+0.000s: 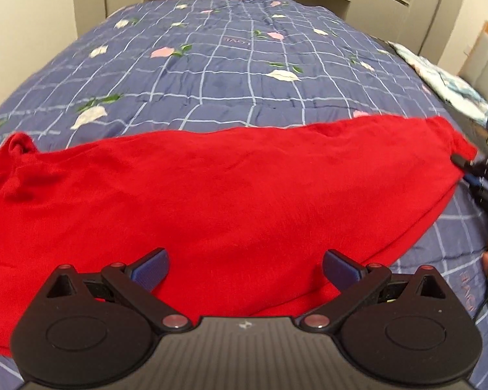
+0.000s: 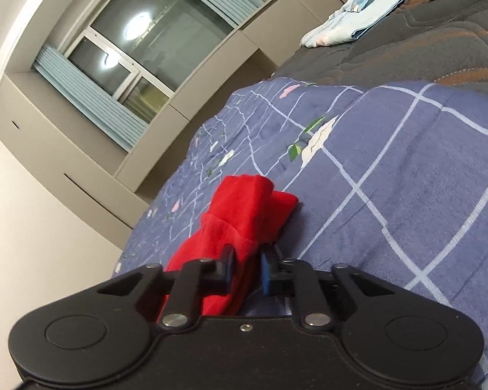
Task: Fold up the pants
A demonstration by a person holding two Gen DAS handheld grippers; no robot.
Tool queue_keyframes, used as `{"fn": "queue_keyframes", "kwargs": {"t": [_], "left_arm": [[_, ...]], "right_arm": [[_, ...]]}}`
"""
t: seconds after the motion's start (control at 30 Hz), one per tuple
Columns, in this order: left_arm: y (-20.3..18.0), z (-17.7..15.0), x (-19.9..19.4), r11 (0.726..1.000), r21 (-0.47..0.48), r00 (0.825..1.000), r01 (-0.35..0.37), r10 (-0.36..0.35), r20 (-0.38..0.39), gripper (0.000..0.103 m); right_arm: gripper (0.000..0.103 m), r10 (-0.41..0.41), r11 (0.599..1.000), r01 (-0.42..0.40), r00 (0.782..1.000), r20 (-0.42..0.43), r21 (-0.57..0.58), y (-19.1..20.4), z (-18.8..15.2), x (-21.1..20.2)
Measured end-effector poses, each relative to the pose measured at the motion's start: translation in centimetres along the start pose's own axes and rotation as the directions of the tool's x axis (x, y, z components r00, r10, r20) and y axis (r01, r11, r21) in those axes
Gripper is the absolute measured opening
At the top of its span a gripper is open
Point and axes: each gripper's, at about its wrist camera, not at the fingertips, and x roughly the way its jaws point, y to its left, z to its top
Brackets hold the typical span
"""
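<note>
Red pants (image 1: 211,188) lie spread across the blue checked quilt (image 1: 231,65) right under my left gripper (image 1: 245,266), whose jaws stand wide apart with nothing pinched. At the far right end, my right gripper (image 2: 248,268) is clamped on a bunched corner of the cloth. Beyond it, a window (image 2: 146,52).

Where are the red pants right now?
The red pants lie spread across the blue checked blanket on the bed, under the open left gripper; the right gripper pinches one end.
</note>
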Motion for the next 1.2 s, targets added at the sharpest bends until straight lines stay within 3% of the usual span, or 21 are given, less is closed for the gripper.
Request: {"fn": "queue_keyframes", "kwargs": {"t": [0.07,0.27,0.43,0.53,0.73,0.9,1.1,1.2], "left_arm": [[0.6,0.5,-0.6,0.999,-0.034,1.000,0.018,-0.018,-0.001,0.103],[2.8,1.7,-3.2,0.990,-0.118,0.995,0.079,-0.071,0.066,0.103],[4.8,2.3,-5.5,0.973,-0.192,0.987,0.131,-0.109,0.121,0.103],[6.3,2.5,-7.1,0.961,-0.229,0.980,0.154,-0.119,0.160,0.103],[9.8,2.1,-10.2,0.938,-0.301,0.968,0.174,-0.108,0.225,0.103],[12.9,0.8,-11.5,0.918,-0.362,0.968,0.163,-0.078,0.238,0.103],[15.8,-1.3,-11.5,0.900,-0.414,0.975,0.137,-0.050,0.215,0.103],[16.3,-2.1,-10.7,0.895,-0.424,0.979,0.138,-0.059,0.194,0.103]], "right_arm": [[0.007,-0.027,0.998,0.027,1.000,-0.004,-0.056,1.3,0.1,-0.1],[0.005,-0.054,0.955,0.056,0.998,0.017,-0.291,7.4,0.5,-1.2],[0.005,-0.026,0.867,0.035,0.999,0.025,-0.497,14.1,-0.2,-2.4],[0.005,0.008,0.786,0.004,1.000,0.016,-0.618,18.5,-1.7,-3.2],[0.005,0.041,0.641,-0.073,0.997,-0.061,-0.764,25.4,-7.2,-4.2],[0.005,-0.010,0.554,-0.143,0.984,-0.178,-0.820,27.7,-14.4,-3.9],[0.007,-0.133,0.508,-0.154,0.958,-0.253,-0.848,26.9,-22.0,-2.7],[0.021,-0.171,0.493,-0.130,0.955,-0.242,-0.860,26.1,-23.8,-2.6]]}}
